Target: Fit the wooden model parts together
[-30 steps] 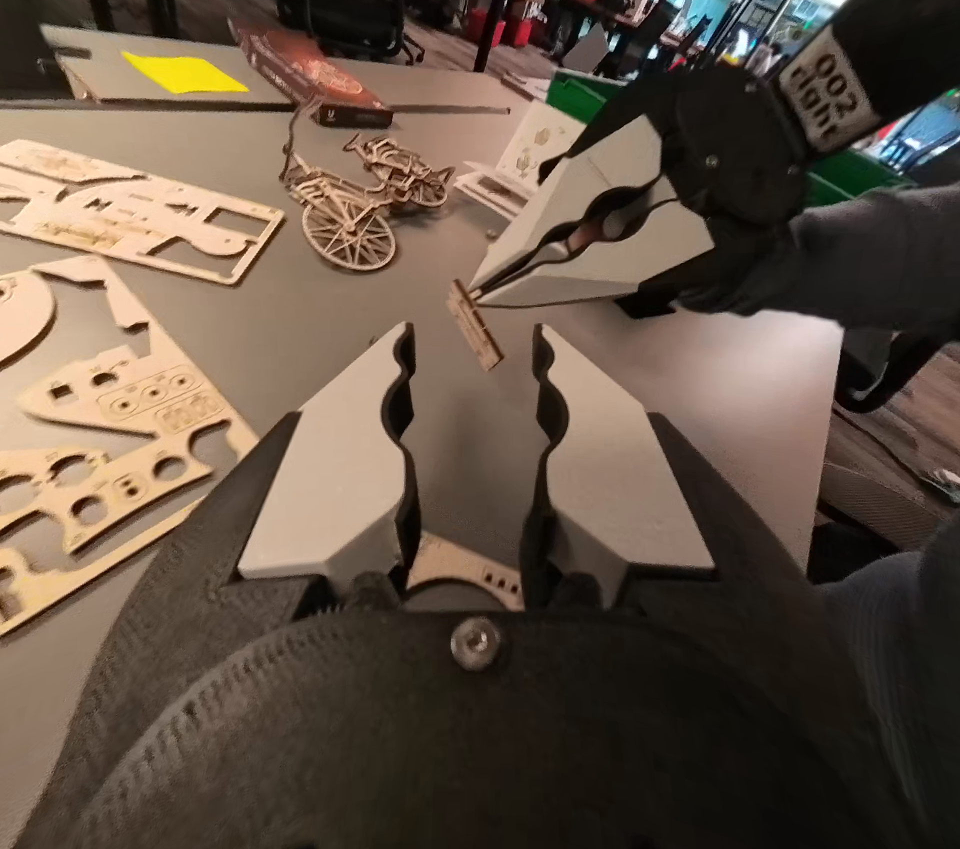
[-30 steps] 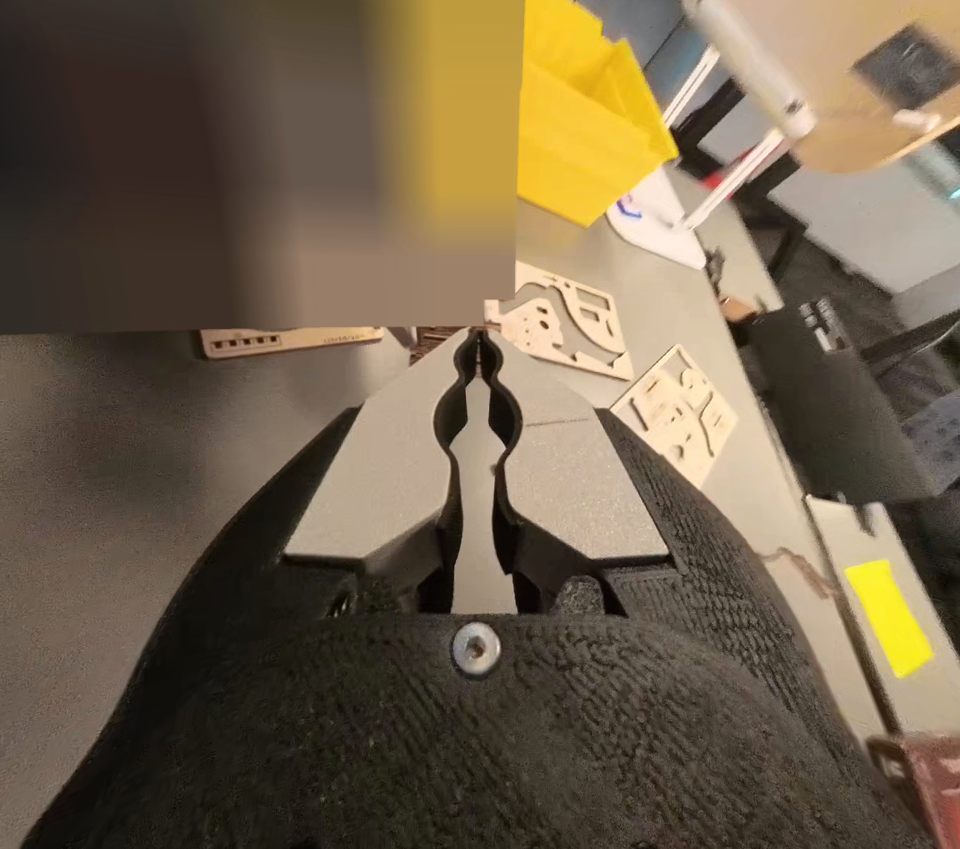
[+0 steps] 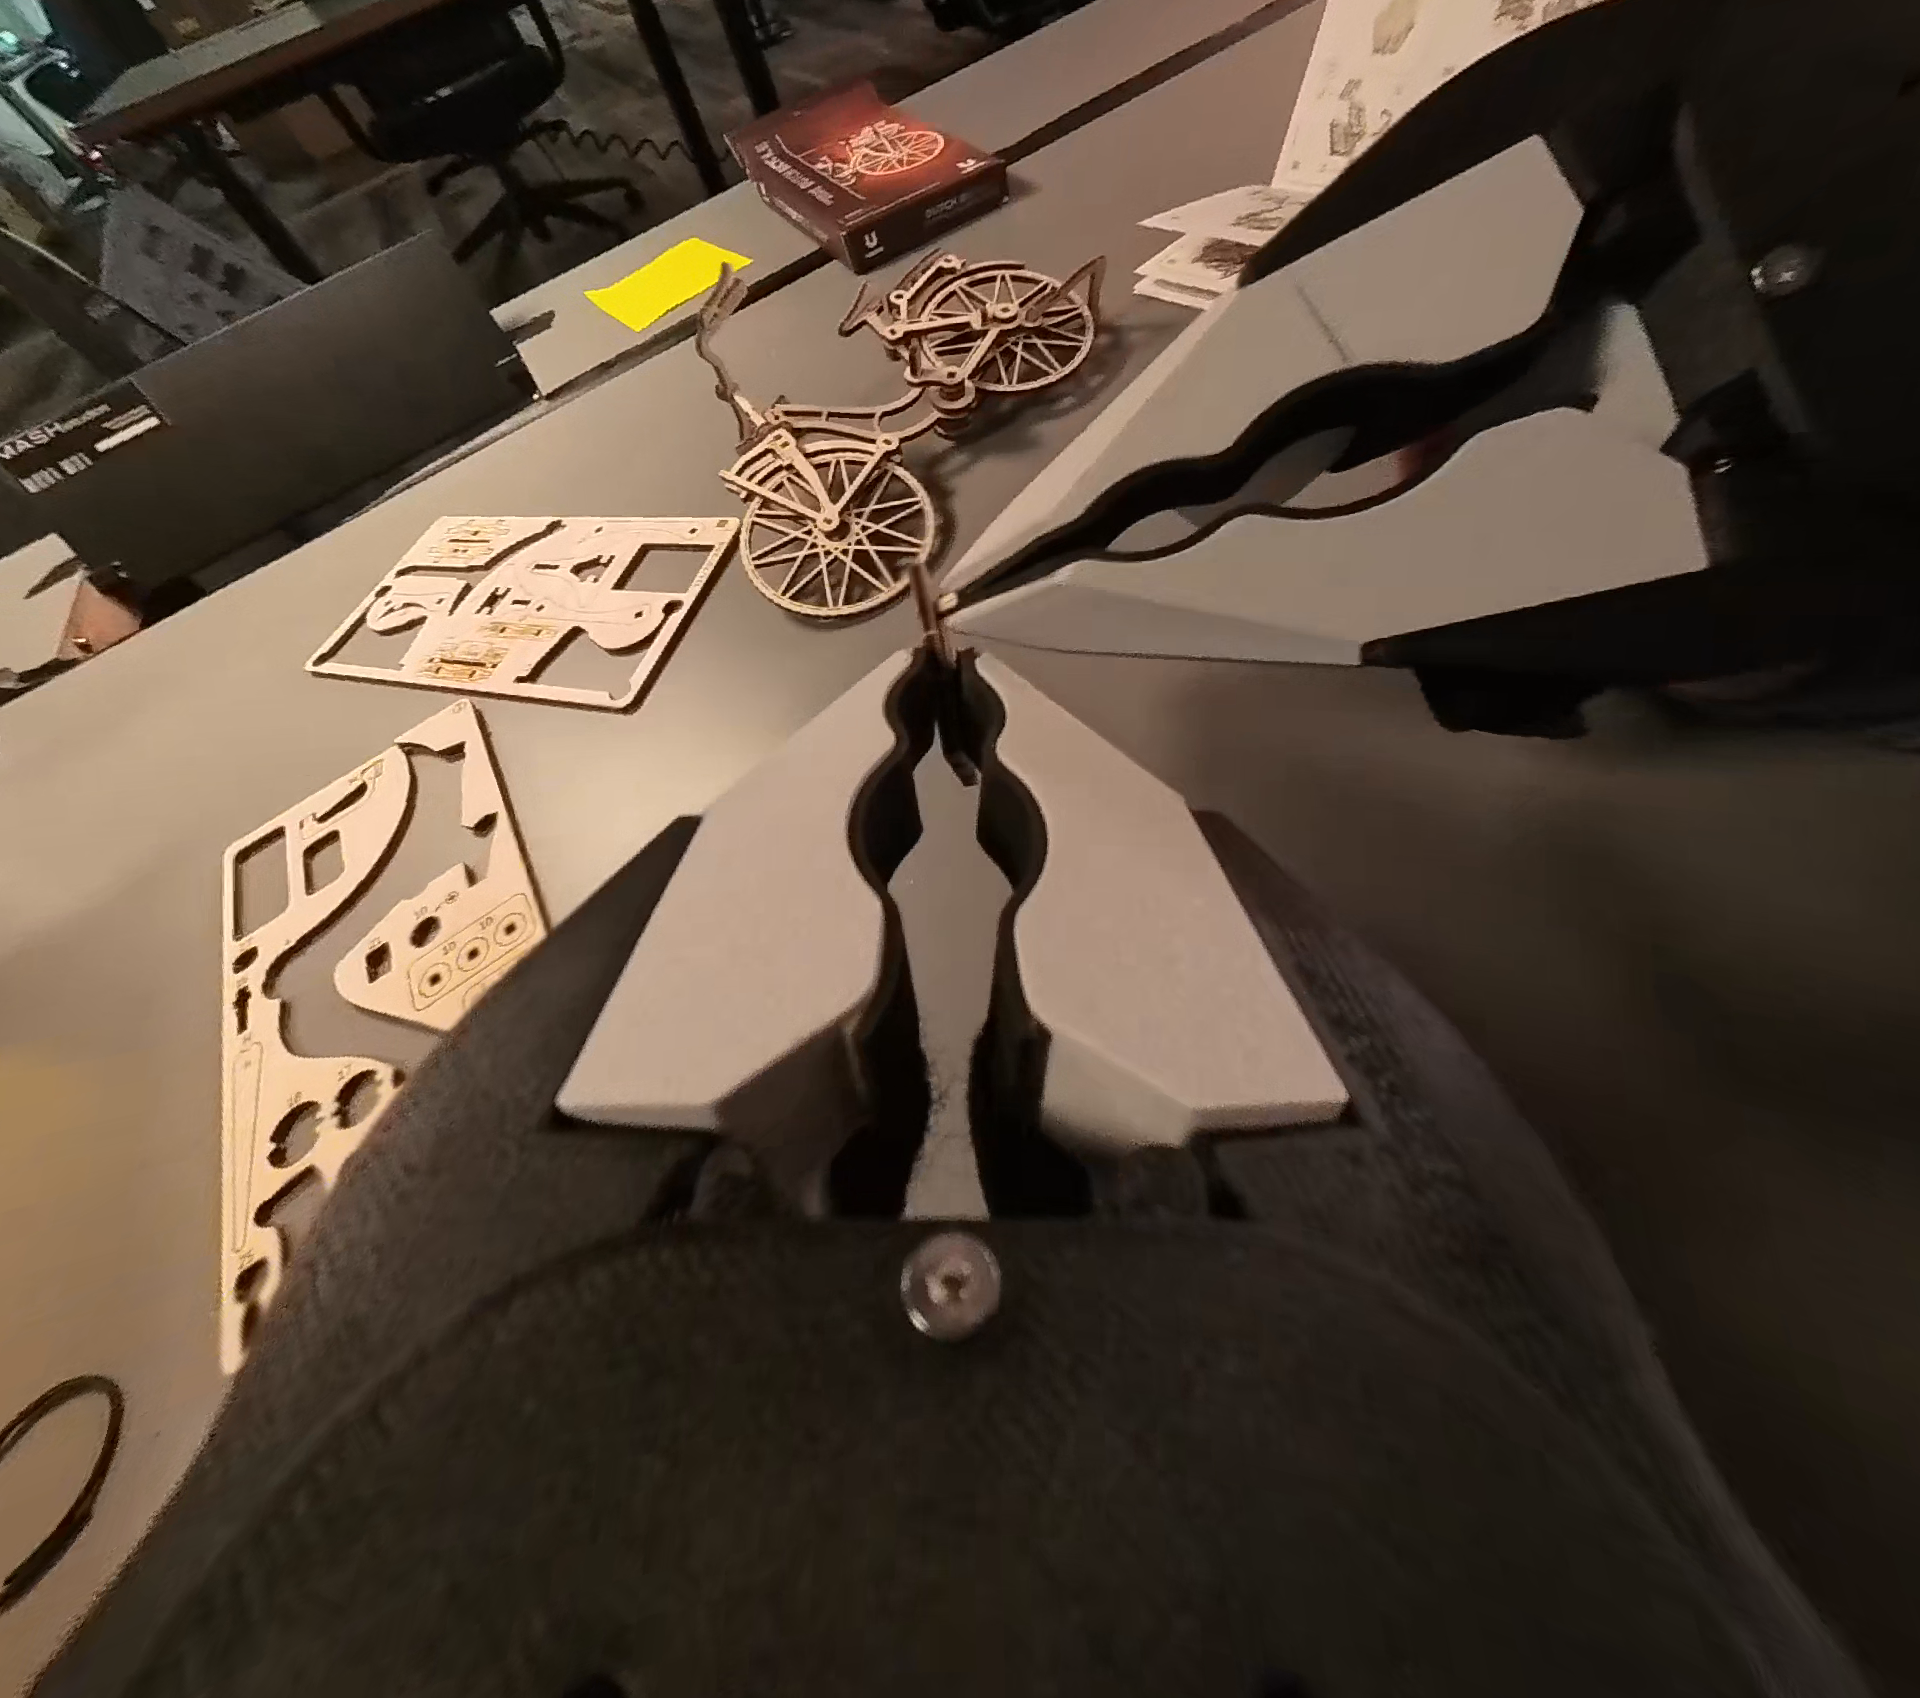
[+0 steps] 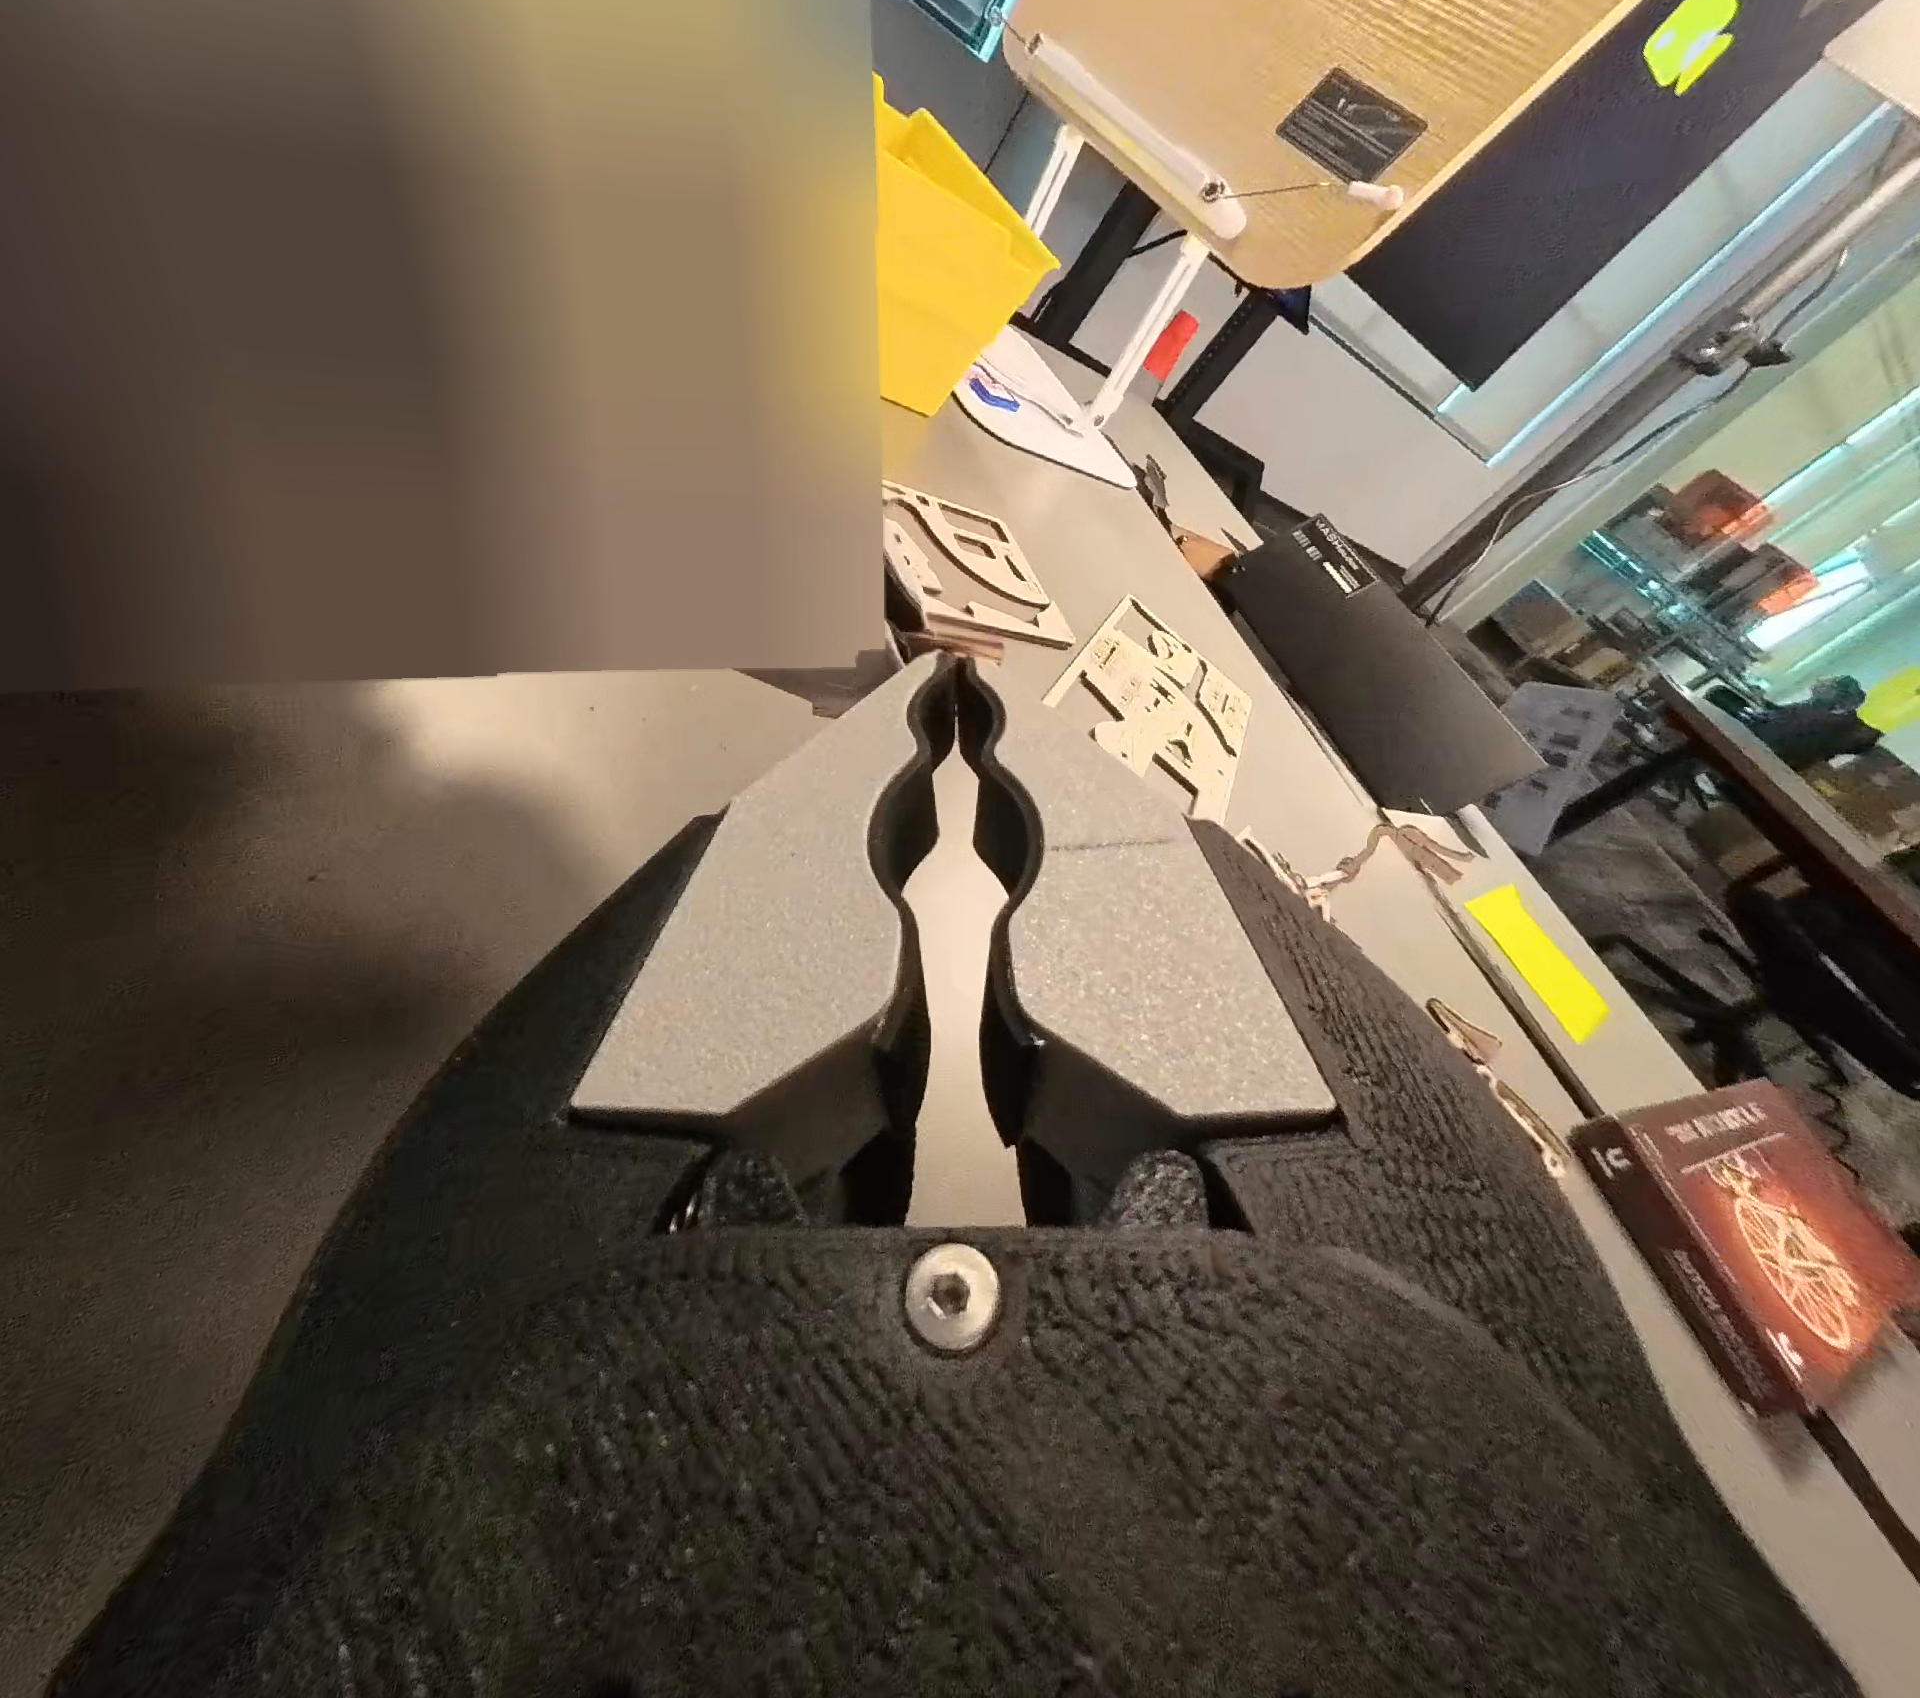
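Note:
A small thin wooden strip (image 3: 928, 609) stands edge-on above the grey table (image 3: 644, 443). My left gripper (image 3: 940, 663) is shut on its lower part. My right gripper (image 3: 951, 601) reaches in from the right and pinches its upper end. In the right wrist view my right gripper (image 4: 954, 674) has its tips together; the strip is hardly visible there. The part-built wooden bicycle (image 3: 831, 505) lies on its side just beyond the grippers.
Punched-out wooden part sheets (image 3: 520, 599) (image 3: 364, 921) lie to the left. The dark red kit box (image 3: 862, 173), a yellow sticky note (image 3: 665, 282) and instruction sheets (image 3: 1351, 38) are farther back. A yellow bin (image 4: 935, 246) and more sheets (image 4: 1164, 713) show in the right wrist view. The grippers are tip to tip, or close to it. Left tips and right tips are each some 15 cm from the part-built wooden bicycle (image 3: 831, 505).
My left gripper was open below the strip that my right gripper held; it has moved up and shut on it. Both grippers now hold the strip, closer to the bicycle.

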A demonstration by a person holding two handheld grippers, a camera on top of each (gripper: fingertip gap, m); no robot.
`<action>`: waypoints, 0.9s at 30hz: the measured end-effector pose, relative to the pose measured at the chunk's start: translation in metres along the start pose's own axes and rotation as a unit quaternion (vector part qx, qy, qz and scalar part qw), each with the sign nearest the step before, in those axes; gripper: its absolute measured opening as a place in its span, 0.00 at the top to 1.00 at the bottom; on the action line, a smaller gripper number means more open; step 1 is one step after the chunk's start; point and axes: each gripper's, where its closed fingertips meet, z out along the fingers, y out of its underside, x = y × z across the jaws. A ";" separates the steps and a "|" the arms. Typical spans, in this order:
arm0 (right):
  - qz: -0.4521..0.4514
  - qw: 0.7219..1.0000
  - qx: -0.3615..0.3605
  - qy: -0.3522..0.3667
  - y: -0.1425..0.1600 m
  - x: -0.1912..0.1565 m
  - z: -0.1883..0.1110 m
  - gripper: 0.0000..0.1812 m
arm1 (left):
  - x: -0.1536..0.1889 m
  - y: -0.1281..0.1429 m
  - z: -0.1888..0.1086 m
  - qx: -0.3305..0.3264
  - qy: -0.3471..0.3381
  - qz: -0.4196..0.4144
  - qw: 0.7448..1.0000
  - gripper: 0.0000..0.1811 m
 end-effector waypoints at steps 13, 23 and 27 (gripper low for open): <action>0.096 0.990 0.057 -0.086 0.000 0.002 -0.011 0.74 | -0.005 0.015 0.001 0.010 0.089 0.026 0.996 0.99; -0.027 0.975 -0.048 -0.217 0.034 -0.040 -0.019 0.89 | 0.030 0.033 -0.001 0.025 0.146 0.270 0.951 0.99; -0.024 0.972 -0.054 -0.228 0.036 -0.043 -0.020 0.93 | 0.034 0.038 0.002 0.010 0.151 0.282 0.947 0.99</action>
